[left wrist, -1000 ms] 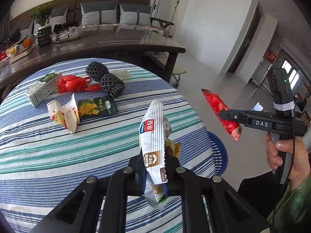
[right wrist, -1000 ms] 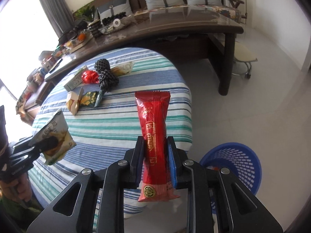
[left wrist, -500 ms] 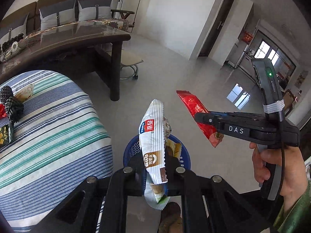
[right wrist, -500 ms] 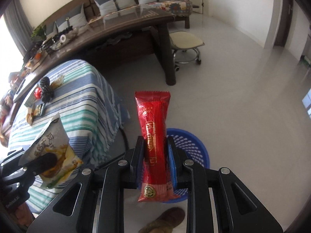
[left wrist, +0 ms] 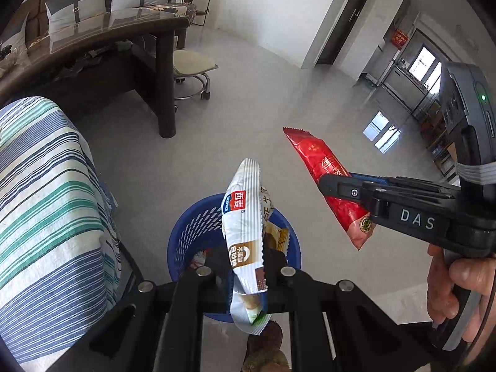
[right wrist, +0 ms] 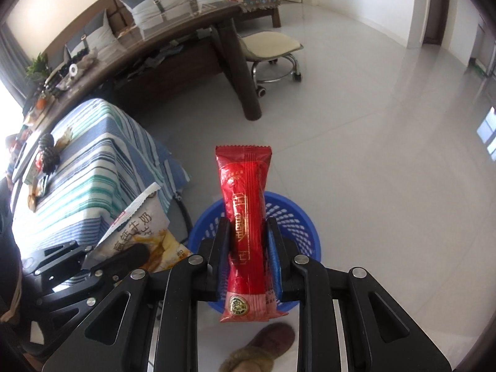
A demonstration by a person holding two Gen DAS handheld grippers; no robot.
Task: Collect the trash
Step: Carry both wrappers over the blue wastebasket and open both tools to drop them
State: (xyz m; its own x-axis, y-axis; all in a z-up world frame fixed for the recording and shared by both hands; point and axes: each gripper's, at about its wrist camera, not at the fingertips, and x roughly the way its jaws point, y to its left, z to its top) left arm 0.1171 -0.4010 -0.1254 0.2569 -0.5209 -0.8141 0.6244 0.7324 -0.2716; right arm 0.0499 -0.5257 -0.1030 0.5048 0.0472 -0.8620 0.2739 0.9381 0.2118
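Note:
My left gripper (left wrist: 244, 257) is shut on a white snack bag (left wrist: 245, 217) and holds it above the blue basket (left wrist: 189, 232) on the floor. My right gripper (right wrist: 246, 232) is shut on a long red wrapper (right wrist: 245, 198), also above the blue basket (right wrist: 297, 217). In the left wrist view the red wrapper (left wrist: 325, 173) hangs to the right of the basket. In the right wrist view the white bag (right wrist: 139, 226) is at lower left. Some wrappers lie inside the basket.
The striped-cloth table (left wrist: 46, 201) stands left of the basket, with more trash on it (right wrist: 46, 155). A dark wooden desk (right wrist: 186, 46) and a rolling stool (right wrist: 272, 49) stand behind. A slipper (right wrist: 260, 347) is on the floor below the basket.
Both grippers have swung from over the table to over the basket on the floor, each still holding its wrapper.

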